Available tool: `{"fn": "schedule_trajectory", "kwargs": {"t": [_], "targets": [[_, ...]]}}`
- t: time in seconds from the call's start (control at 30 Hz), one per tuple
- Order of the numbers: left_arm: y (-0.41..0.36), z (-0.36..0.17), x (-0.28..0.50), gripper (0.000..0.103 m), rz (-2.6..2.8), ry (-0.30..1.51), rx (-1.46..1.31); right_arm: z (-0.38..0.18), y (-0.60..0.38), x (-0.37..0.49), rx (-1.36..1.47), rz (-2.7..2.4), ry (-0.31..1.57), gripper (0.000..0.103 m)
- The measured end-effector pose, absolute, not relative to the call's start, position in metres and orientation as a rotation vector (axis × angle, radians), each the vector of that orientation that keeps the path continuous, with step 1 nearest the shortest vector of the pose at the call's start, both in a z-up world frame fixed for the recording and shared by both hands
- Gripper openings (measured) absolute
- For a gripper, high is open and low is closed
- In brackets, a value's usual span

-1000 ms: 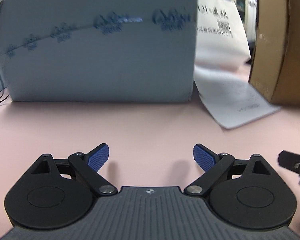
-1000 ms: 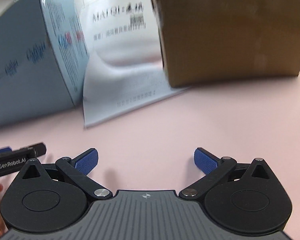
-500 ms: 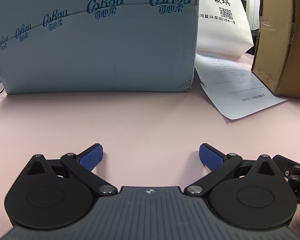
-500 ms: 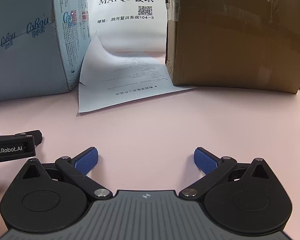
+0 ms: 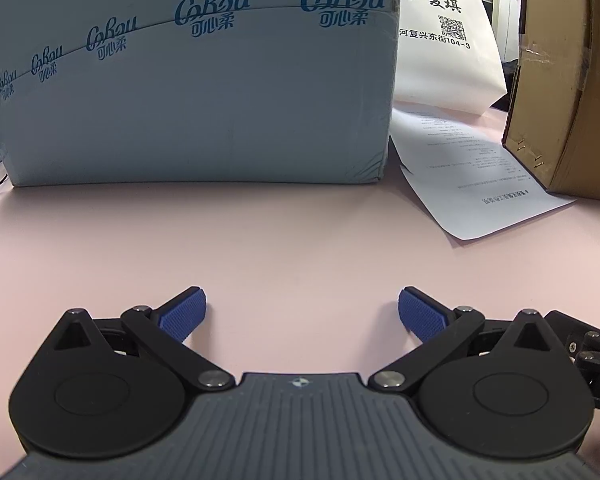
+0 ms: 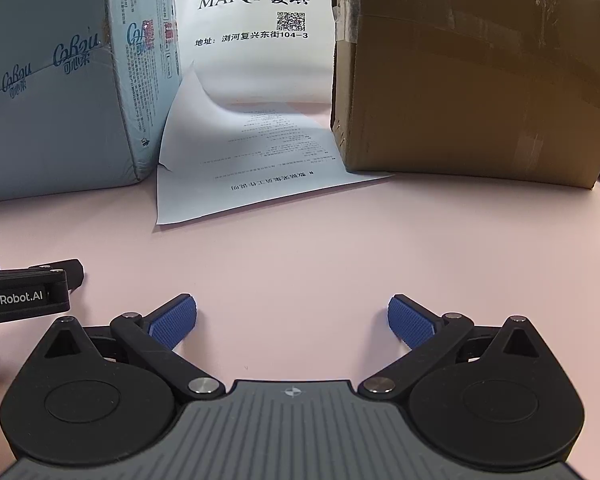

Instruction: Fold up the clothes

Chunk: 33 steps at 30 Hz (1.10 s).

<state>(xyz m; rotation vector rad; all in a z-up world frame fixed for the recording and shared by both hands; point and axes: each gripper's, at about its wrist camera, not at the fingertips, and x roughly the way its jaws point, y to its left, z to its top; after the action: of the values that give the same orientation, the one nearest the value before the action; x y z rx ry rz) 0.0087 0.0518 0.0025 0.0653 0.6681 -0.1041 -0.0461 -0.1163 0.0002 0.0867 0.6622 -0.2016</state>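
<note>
No clothes show in either view. My left gripper (image 5: 302,310) is open low over the pink tabletop (image 5: 300,240), its blue pads wide apart with nothing between them. My right gripper (image 6: 292,316) is open too, just above the same pink surface (image 6: 340,248), and holds nothing. In the right wrist view the left gripper's black body (image 6: 24,296) lies close on the left. The right gripper's body (image 5: 592,356) shows at the right edge of the left wrist view.
A pale blue printed carton (image 5: 196,80) stands ahead on the left. A brown cardboard box (image 6: 472,76) stands ahead on the right. Between them a white bag (image 6: 256,28) leans upright with a printed sheet of paper (image 6: 256,164) lying in front.
Both views have steadied from blur a second ago. The carton, bag and brown box now sit slightly higher and nearer in frame. Both grippers stay open.
</note>
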Motion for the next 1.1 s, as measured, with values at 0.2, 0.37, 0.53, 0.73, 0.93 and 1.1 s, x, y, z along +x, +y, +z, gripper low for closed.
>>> {"fn": "schedule_trajectory", "kwargs": {"t": [0.2, 0.37, 0.53, 0.73, 0.93, 1.1], "targets": [[0.0521, 0.0020, 0.0079, 0.103, -0.097, 0.668, 0.067, -0.0008, -0.1181, -0.0445, 0.087, -0.191, 0.662, 0.103], [0.0479, 0.0022, 0.0072, 0.103, -0.093, 0.667, 0.068, -0.0005, -0.1181, -0.0452, 0.087, -0.189, 0.663, 0.103], [0.0456, 0.0021, 0.0071, 0.103, -0.089, 0.667, 0.067, -0.0004, -0.1164, -0.0452, 0.087, -0.189, 0.663, 0.103], [0.0457, 0.0023, 0.0072, 0.103, -0.088, 0.667, 0.067, -0.0005, -0.1175, -0.0452, 0.087, -0.189, 0.663, 0.103], [0.0464, 0.0022, 0.0074, 0.103, -0.090, 0.667, 0.067, -0.0006, -0.1187, -0.0452, 0.087, -0.187, 0.663, 0.103], [0.0454, 0.0023, 0.0068, 0.103, -0.090, 0.667, 0.068, -0.0006, -0.1201, -0.0451, 0.087, -0.187, 0.663, 0.103]]}}
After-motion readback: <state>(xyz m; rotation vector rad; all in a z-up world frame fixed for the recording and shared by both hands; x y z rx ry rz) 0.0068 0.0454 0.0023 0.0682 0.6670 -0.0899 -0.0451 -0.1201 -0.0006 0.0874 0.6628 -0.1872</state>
